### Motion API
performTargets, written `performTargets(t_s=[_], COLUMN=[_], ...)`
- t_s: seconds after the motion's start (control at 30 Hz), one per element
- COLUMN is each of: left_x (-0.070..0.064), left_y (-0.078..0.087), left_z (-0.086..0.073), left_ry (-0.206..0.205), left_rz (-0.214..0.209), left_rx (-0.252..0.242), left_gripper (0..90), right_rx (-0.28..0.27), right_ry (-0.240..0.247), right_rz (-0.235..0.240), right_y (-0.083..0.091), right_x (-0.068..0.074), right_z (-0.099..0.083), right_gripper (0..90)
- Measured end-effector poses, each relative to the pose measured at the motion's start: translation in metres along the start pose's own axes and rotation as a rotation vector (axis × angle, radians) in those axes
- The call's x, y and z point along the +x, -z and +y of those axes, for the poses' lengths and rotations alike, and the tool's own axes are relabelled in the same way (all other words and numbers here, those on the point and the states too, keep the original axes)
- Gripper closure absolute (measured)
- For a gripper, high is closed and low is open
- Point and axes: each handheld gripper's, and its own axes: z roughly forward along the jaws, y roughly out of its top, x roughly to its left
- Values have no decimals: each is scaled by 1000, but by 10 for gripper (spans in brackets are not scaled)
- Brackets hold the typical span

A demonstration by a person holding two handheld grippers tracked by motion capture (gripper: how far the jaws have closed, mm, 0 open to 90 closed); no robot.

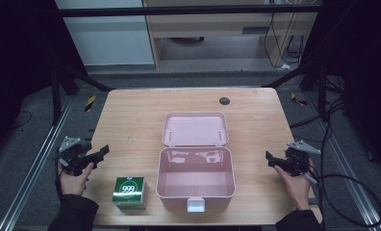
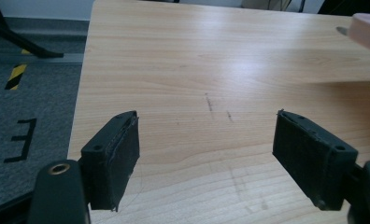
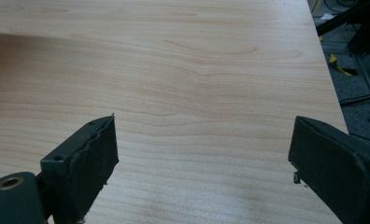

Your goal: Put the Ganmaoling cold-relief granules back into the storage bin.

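A pink box [image 1: 196, 179] stands open at the middle front of the wooden table [image 1: 131, 125], its lid [image 1: 195, 128] laid back flat behind it. A green carton marked 999 [image 1: 130, 192] sits to the box's left near the front edge. My left gripper [image 1: 104, 150] hovers at the table's left edge, open, with bare wood between its jaws [image 2: 206, 140]. My right gripper [image 1: 268, 158] is held at the right edge, open and holding nothing [image 3: 202, 149]. A corner of the pink lid [image 2: 367, 30] shows at the upper right of the left gripper view.
A dark round cable hole [image 1: 224, 100] lies near the table's far edge. Metal rails [image 1: 34, 163] run along both sides of the table, with cables [image 1: 352, 192] on the floor at the right. A cabinet [image 1: 212, 29] stands behind the table.
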Motion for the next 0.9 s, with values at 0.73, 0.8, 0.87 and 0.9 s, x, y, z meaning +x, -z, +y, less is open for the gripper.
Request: performTargets(t_s=[0.73, 0.8, 0.87, 0.9], left_x=[-37, -39, -42, -43], left_y=[41, 43, 44, 45], left_z=[39, 41, 42, 44], left_ry=[-378, -407, -439, -456], left_rz=[-315, -335, -356, -366], left_rx=[98, 118, 138, 157], left_gripper=[163, 159, 149, 145], right_rx=[-28, -26, -21, -19], right_ry=[108, 111, 118, 124], right_rz=[-11, -9, -7, -5], right_y=[7, 7, 7, 7], right_x=[11, 11, 12, 12], right_z=[-7, -7, -7, -7], right_gripper=[104, 103, 96, 94])
